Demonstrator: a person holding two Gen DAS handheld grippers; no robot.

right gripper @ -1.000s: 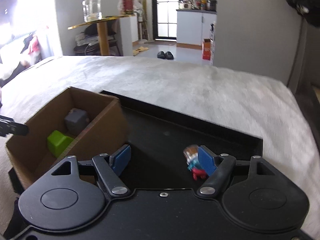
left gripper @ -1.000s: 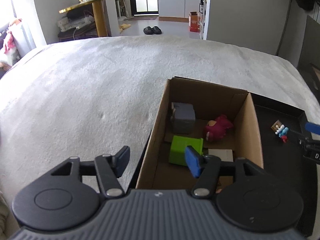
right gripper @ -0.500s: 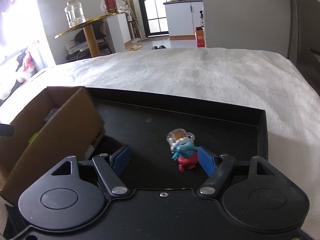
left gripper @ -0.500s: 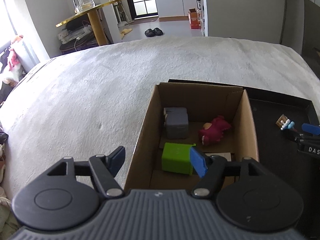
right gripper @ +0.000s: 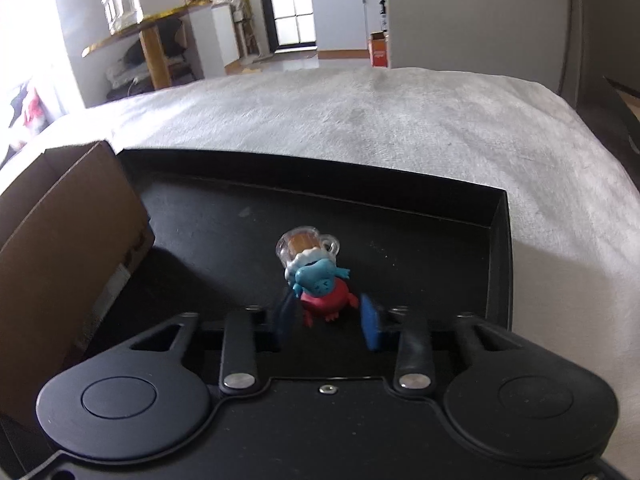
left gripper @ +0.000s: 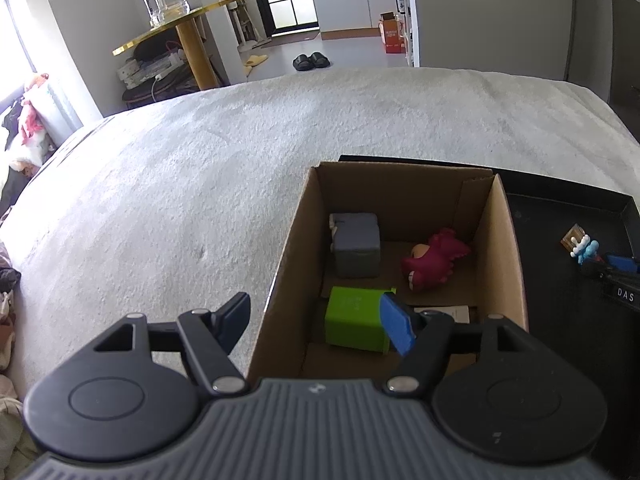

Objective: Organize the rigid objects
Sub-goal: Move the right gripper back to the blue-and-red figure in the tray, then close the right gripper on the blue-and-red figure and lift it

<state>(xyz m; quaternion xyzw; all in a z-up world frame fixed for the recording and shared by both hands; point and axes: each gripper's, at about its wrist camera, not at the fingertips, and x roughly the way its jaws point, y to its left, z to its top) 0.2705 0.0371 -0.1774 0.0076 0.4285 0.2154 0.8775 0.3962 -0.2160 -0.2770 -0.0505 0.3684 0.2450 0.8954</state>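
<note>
A small toy figure (right gripper: 316,280), blue on a red base with a tiny clear mug (right gripper: 300,246) at its head, stands in the black tray (right gripper: 400,216). My right gripper (right gripper: 327,316) is low over the tray. Its jaws are closing on the figure, and the blurred pads (right gripper: 369,326) sit against the red base. The left wrist view shows the same figure (left gripper: 582,246) with the right gripper's tip beside it. My left gripper (left gripper: 316,312) hangs open over the left wall of the cardboard box (left gripper: 500,240), holding nothing.
Inside the box lie a grey block (left gripper: 357,244), a pink plush-like toy (left gripper: 434,258) and a green block (left gripper: 352,320). Box and tray sit side by side on a pale grey bedcover (left gripper: 180,200). The box wall (right gripper: 72,240) rises left of the right gripper.
The right gripper has come down and forward to the figure, and its jaws have swung in from wide open to both sides of it. The left gripper has shifted slightly and stays open.
</note>
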